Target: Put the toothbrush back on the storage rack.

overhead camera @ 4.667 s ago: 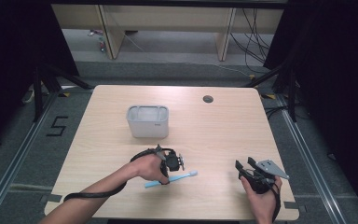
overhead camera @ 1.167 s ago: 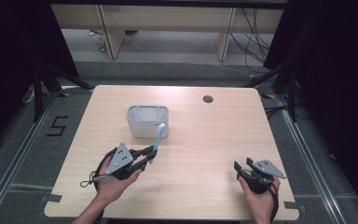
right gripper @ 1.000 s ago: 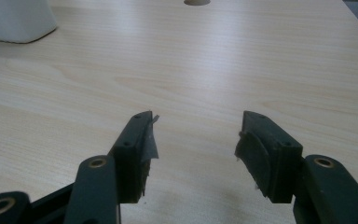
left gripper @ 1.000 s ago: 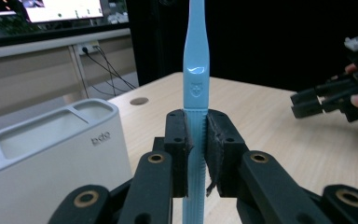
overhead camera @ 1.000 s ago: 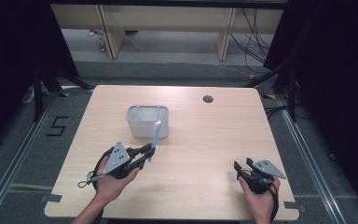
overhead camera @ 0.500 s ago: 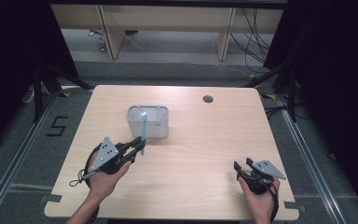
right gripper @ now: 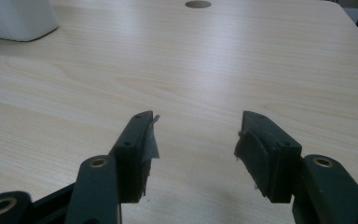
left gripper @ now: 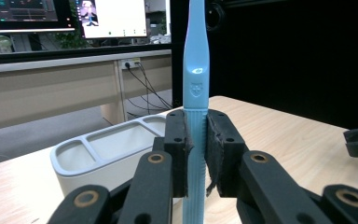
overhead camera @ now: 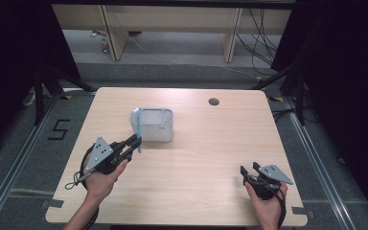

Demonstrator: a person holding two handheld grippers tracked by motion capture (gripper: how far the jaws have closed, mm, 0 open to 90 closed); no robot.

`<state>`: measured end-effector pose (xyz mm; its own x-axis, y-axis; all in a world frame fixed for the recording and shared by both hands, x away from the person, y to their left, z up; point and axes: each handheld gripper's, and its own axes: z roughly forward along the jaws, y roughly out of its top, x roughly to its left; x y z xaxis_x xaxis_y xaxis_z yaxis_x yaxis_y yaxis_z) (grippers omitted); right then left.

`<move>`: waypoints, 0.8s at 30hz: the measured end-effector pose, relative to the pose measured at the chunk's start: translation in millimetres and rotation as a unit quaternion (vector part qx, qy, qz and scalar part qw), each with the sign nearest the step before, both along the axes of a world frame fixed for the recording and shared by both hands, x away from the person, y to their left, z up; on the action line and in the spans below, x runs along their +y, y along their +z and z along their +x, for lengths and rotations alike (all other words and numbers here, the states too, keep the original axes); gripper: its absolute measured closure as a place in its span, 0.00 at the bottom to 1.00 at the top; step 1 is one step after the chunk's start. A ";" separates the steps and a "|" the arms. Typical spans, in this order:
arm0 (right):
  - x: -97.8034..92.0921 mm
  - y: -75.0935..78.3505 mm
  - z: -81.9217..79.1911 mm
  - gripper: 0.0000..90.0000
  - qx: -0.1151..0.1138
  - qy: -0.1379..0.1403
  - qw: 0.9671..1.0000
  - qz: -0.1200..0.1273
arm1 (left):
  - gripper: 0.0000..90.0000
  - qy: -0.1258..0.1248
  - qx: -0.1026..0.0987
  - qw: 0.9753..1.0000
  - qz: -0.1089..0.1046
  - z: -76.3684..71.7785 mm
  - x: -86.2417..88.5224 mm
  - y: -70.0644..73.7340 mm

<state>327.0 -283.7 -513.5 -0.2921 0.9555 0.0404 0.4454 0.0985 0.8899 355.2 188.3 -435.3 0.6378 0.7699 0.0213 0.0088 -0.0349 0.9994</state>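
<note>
The left hand-held gripper (overhead camera: 135, 142) is pinching a blue toothbrush (left gripper: 196, 112) upright, left of centre in the high view, just at the near left corner of the grey holder (overhead camera: 154, 124) on the counter (overhead camera: 211, 158). Pickup looks done; lowering it into a compartment is remaining. The right hand-held gripper (right gripper: 196, 140) is resting spread and holding nothing at lower right.

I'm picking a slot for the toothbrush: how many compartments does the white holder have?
3 show: in the left gripper view, the white holder has two small compartments at its left end and one long one right of them.
</note>
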 end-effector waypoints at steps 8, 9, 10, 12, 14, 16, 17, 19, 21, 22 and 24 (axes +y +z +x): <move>-0.9 -0.8 1.1 0.51 -0.004 0.007 1.000 0.002 | 0.88 0.012 -0.001 1.000 -0.019 4.7 5.0 -0.4; -1.0 -0.8 1.2 0.51 -0.004 0.008 1.000 0.002 | 0.88 0.014 0.000 1.000 -0.020 5.4 5.9 -0.5; -1.1 -0.2 0.8 0.51 -0.007 0.004 1.000 -0.007 | 0.88 0.014 -0.001 1.000 -0.019 6.8 7.1 -0.4; -1.1 0.1 0.7 0.51 -0.005 0.005 1.000 -0.007 | 0.88 0.017 0.001 1.000 -0.023 7.7 7.9 -0.6; 0.7 -0.3 -0.1 0.51 0.000 -0.001 1.000 0.005 | 0.88 0.020 0.000 0.999 -0.026 9.5 9.7 -0.6; 0.0 -0.1 0.2 0.51 -0.002 0.002 1.000 0.001 | 0.88 0.022 -0.001 0.999 -0.029 10.8 11.0 -0.5; -1.2 0.0 0.8 0.51 -0.006 0.006 1.000 -0.007 | 0.88 0.022 -0.004 0.999 -0.027 12.0 12.1 -0.3; -1.3 0.7 0.4 0.51 -0.003 0.005 1.000 -0.009 | 0.88 0.021 -0.004 0.999 -0.028 14.2 13.4 -0.6; -1.2 0.5 0.5 0.51 -0.005 0.004 1.000 -0.009 | 0.88 0.022 -0.004 0.999 -0.029 15.3 13.6 -0.8; -0.9 0.5 0.4 0.51 -0.006 0.004 1.000 -0.010 | 0.88 0.021 -0.007 0.999 -0.028 16.9 14.0 -0.8; -0.5 0.0 0.7 0.51 -0.006 0.006 1.000 -0.008 | 0.87 0.022 -0.009 0.999 -0.028 17.5 14.0 -0.6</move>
<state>327.7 -284.2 -513.5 -0.3036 0.9525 0.0224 0.4338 0.1173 0.8933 372.7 202.3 -435.9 0.6032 0.7975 -0.0117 -0.0090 0.0215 0.9997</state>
